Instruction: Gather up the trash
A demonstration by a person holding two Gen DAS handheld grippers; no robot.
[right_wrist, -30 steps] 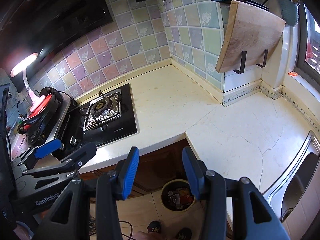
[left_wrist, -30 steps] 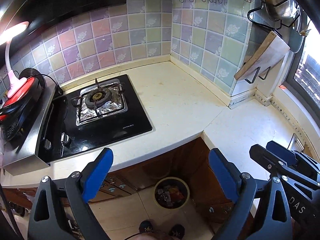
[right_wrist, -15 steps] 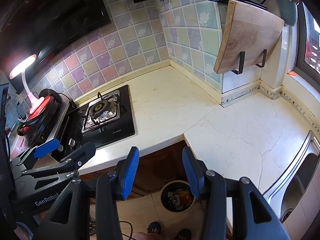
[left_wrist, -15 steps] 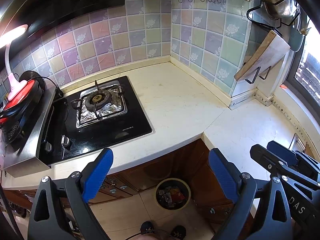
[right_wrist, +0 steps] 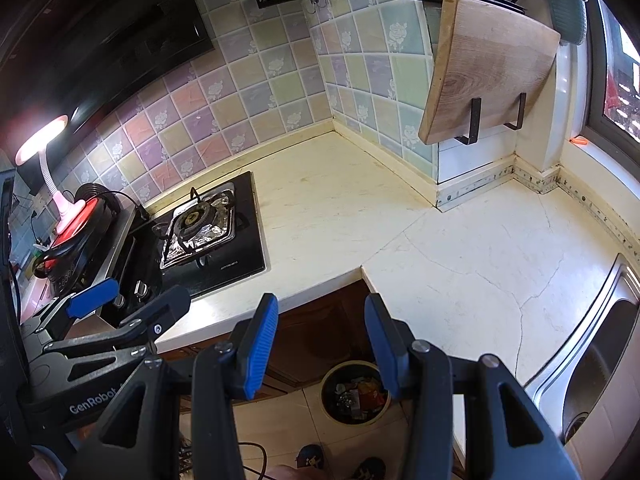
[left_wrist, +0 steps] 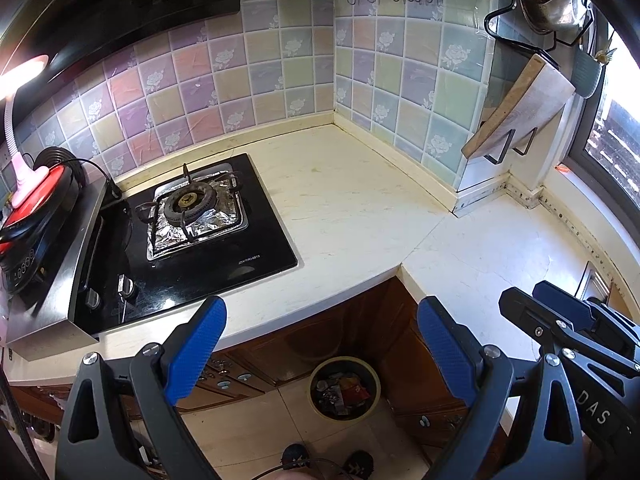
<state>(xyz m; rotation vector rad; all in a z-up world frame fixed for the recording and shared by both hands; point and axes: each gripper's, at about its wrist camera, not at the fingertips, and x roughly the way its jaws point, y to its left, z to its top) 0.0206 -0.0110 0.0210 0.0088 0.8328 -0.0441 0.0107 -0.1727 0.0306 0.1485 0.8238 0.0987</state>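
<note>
A round cream trash bin (left_wrist: 345, 389) (right_wrist: 356, 393) holding several wrappers stands on the tiled floor below the inner corner of the cream worktop (left_wrist: 352, 208). My left gripper (left_wrist: 322, 322) hovers above the worktop's front edge, jaws wide open with nothing between them. My right gripper (right_wrist: 320, 320) hangs beside it over the same corner, jaws partly open and empty. From the left wrist camera the right gripper (left_wrist: 560, 320) appears at the right. In the right wrist view the left gripper (right_wrist: 132, 300) shows at the left.
A black gas hob (left_wrist: 188, 240) with a foil-lined burner sits left on the worktop (right_wrist: 460, 248). Further left stand a red cooker and a pink lamp (left_wrist: 20, 176). A wooden board (right_wrist: 488, 68) hangs on the wall; a steel sink (right_wrist: 600, 352) lies right. Shoes (left_wrist: 328, 460) show below.
</note>
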